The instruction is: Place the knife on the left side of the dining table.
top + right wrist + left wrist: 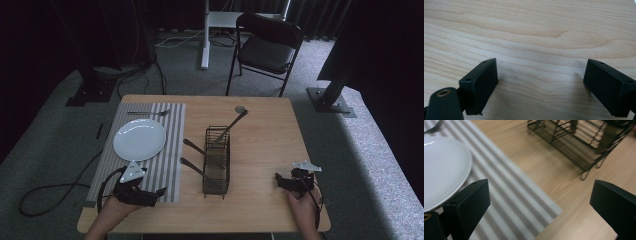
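While both hands rest at the near edge of the counter [260, 130], each hand-held gripper stands with its jaws wide apart and nothing between them.

In the high view the left hand-held gripper [159, 193] lies over the near right corner of the striped mat [172, 150], pointing right toward the wire rack [216, 172]. In the left gripper view its jaws frame the mat's corner [519, 205] and bare wood, with the plate [441, 167] at the left and the rack's foot [584, 162] up ahead, apart from the jaws.

The right hand-held gripper [279, 181] sits on the near right part of the counter, pointing left toward the rack, well apart from it. In the right gripper view its jaws hang just over bare wood [536, 37].

The rack stands upright at the counter's middle, just right of the mat. A ladle [235, 120] leans out of its far end, bowl toward the far edge. Two dark handles [192, 156] stick out of its left side toward the mat.

The plate [139, 139] lies on the mat, and a fork [150, 113] lies on the mat just beyond it, near the far edge.
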Motion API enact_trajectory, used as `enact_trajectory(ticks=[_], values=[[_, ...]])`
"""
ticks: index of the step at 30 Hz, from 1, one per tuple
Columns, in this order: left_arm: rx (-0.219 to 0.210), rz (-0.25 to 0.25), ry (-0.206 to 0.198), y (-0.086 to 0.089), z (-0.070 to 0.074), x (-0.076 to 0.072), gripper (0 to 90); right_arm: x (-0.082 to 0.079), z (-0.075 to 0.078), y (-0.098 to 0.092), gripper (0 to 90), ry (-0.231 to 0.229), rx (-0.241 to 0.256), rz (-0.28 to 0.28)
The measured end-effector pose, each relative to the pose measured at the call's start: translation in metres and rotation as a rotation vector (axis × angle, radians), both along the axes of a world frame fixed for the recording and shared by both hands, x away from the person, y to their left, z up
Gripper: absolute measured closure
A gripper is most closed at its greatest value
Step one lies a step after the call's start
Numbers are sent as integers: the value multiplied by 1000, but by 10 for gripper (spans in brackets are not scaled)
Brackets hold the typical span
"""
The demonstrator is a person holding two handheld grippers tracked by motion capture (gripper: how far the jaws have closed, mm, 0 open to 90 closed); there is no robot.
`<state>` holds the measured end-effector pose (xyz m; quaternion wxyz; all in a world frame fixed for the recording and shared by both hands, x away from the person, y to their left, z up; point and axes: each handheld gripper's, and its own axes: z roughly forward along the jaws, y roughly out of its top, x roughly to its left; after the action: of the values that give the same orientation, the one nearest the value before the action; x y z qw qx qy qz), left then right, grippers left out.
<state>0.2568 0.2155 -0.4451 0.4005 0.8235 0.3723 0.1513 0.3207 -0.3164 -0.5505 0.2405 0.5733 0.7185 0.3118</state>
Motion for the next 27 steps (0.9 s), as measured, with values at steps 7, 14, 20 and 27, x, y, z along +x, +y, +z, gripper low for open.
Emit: enact_trajectory(ticks=[7, 14, 20, 27], values=[[-5, -47, -21, -20, 12, 0, 42, 0, 0, 0, 117, 0, 0, 0], [-3, -97, -34, -42, 25, 2, 42, 0, 0, 0, 117, 0, -1, 0], [-17, -133, -32, -59, 31, 8, 42, 0, 0, 0, 117, 0, 0, 0], [-24, -145, -27, -75, 41, 15, 70, 0, 0, 0, 118, -1, -1, 1]])
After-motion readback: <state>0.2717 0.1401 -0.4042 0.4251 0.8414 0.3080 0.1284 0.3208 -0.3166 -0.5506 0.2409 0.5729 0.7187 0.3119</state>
